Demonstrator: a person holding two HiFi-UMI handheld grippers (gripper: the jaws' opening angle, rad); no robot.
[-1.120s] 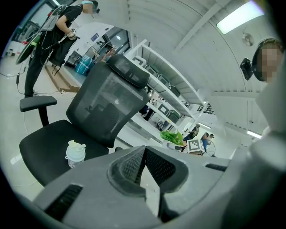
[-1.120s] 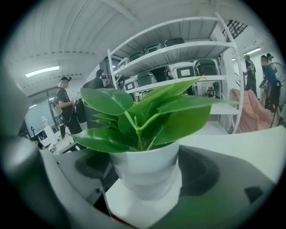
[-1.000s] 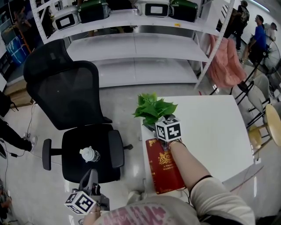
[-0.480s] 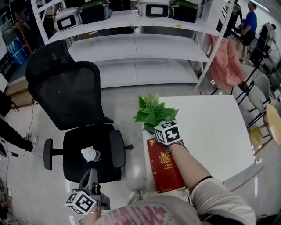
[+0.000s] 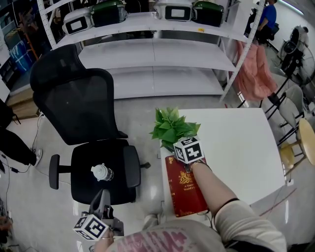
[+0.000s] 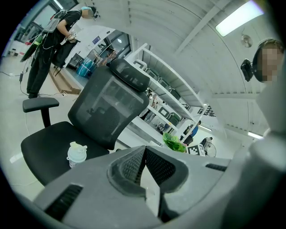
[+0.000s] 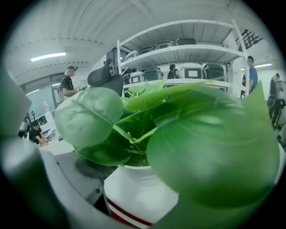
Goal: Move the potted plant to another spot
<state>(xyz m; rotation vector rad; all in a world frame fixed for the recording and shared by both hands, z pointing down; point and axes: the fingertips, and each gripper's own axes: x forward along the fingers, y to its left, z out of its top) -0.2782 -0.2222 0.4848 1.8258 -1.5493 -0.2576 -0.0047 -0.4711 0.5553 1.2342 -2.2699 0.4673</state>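
Nearest, off the worktop's (image 5: 241, 147) near left corner and above the floor, the left gripper (image 6: 144, 150) is held with its fingers (image 6: 158, 169) closed together, nothing between them. On the worktop's left edge lies a red book (image 5: 184, 189) with gold print, and a forearm reaches over it to the right gripper (image 5: 179, 141). Just past the book, by the worktop's far left corner, stands the potted plant (image 5: 172, 127): broad green leaves in a white pot (image 7: 138, 197) banded with red stripes. The right gripper's fingers (image 7: 82, 172) stand wide to either side of that pot. The one that shows sits just beside the pot's wall, the other is behind a blurred leaf, and whether they press on it I cannot tell. Left of the worktop a black mesh office chair (image 5: 78, 113) carries a white-capped bottle (image 5: 101, 173) upright on its seat. Beyond the worktop's far edge rises white shelving (image 5: 152, 51) with dark cases (image 5: 106, 11) on top, and a pink garment (image 5: 253, 69) hangs off its right post.
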